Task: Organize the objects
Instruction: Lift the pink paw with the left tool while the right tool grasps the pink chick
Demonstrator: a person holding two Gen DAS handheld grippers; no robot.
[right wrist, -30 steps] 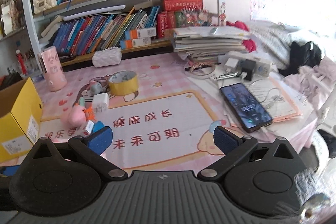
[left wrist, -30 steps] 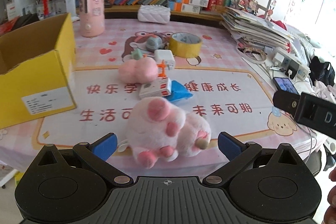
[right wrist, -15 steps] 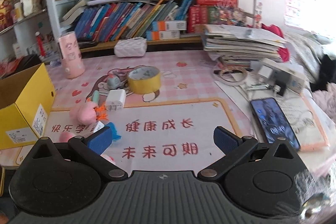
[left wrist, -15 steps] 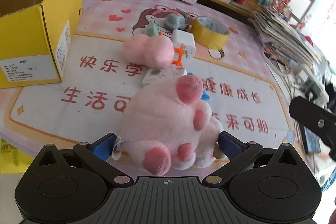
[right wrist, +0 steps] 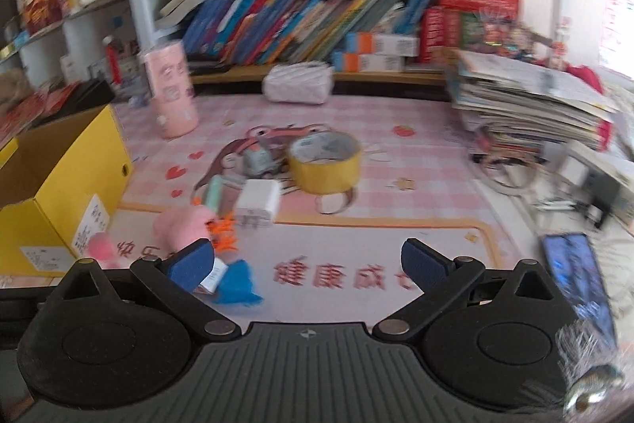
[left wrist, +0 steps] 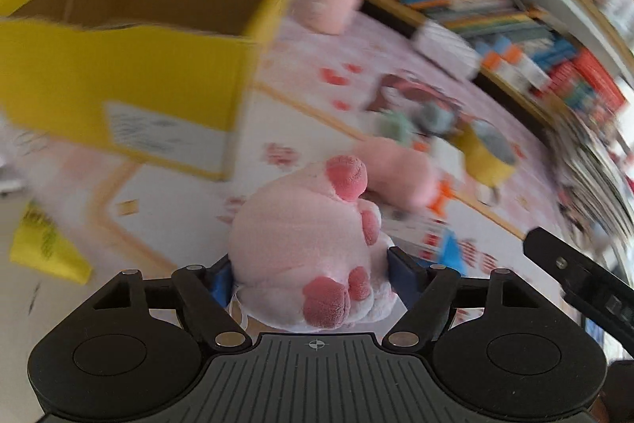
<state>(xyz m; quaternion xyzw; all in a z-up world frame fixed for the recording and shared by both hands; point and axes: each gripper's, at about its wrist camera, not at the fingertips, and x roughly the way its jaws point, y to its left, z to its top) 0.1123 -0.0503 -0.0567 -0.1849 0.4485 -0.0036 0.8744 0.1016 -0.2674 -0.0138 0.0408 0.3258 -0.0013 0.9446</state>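
Pink plush paw [left wrist: 313,248] is squeezed between the left gripper [left wrist: 313,274] pads, lifted off the mat, with the yellow cardboard box [left wrist: 130,66] up-left. Right wrist view: right gripper [right wrist: 309,260] spread wide with nothing in it, hanging over the mat near the yellow tape roll [right wrist: 325,165] and white charger [right wrist: 257,203].

- Plush paw toy [left wrist: 313,244]: soft, fuzzy pink cloth.
- Yellow box [left wrist: 119,66]: matt cardboard with a paper label.
- Tape roll [right wrist: 324,165]: glossy yellow.
- Phone [right wrist: 576,272]: glossy screen.
- Fingers [right wrist: 422,260]: blue, matt pads.
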